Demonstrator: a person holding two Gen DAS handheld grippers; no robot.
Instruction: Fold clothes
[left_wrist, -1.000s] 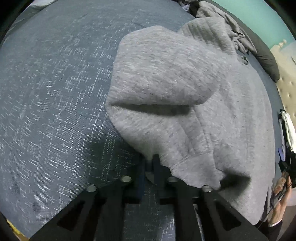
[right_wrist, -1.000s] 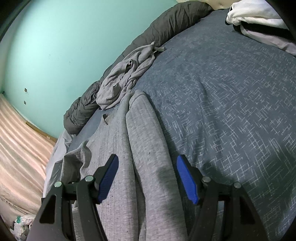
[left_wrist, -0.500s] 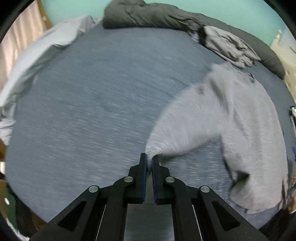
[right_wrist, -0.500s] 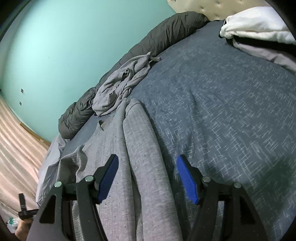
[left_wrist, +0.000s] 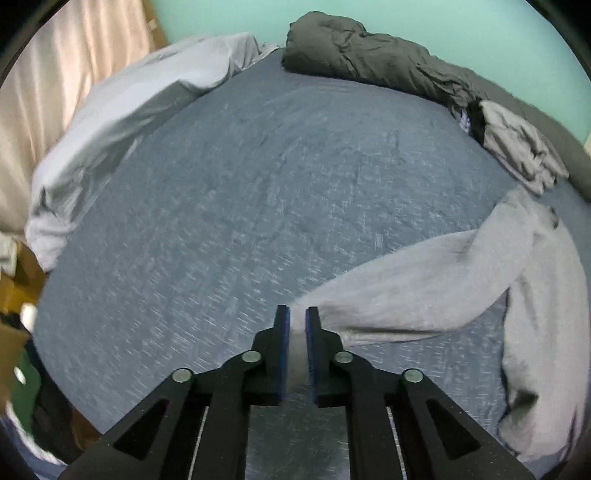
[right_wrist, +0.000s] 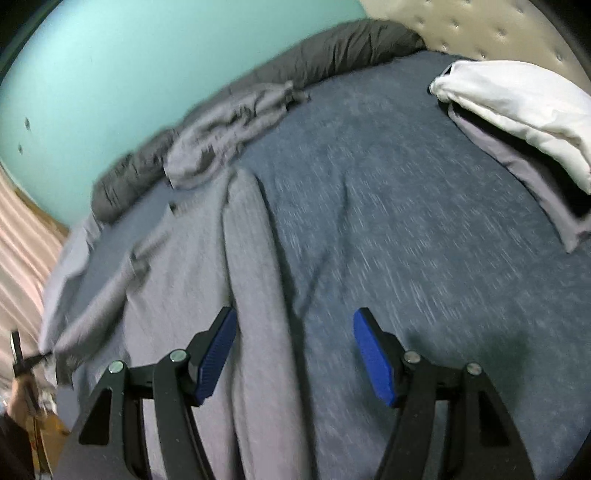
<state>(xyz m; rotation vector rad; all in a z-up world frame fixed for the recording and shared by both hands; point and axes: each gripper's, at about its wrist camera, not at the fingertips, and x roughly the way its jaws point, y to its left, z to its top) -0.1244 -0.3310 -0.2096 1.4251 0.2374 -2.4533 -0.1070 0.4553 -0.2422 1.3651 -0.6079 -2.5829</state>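
Left wrist view: our left gripper (left_wrist: 297, 321) was nearly closed, its jaws pinching the end of a light grey sleeve (left_wrist: 399, 295). The sleeve stretched out from the grey sweatshirt (left_wrist: 535, 295) at the right edge of the frame, across the blue bedspread (left_wrist: 240, 221). The sweatshirt body ran down the right side in a loose band, not squared. A second crumpled grey garment (left_wrist: 517, 147) lay near the rolled dark duvet (left_wrist: 369, 62) at the far side, and a pale sheet (left_wrist: 110, 129) bunched at the left. The frame was motion-blurred.

Right wrist view: our right gripper (right_wrist: 295, 354) stood wide apart and held nothing, its left pad (right_wrist: 218, 354) right beside a long ridge of the sweatshirt (right_wrist: 255, 295). The sweatshirt ran away from us toward the crumpled garment (right_wrist: 221, 147). White and lilac bedding (right_wrist: 517, 110) lay stacked at the right.

Progress, as we judged it: one sleeve pulled out sideways, the body rumpled lengthwise, no tidy folded stack visible on the bed. That fit either spreading the sweatshirt flat or drawing a sleeve for a fold; we couldn't tell which. The crumpled garment was unfolded.
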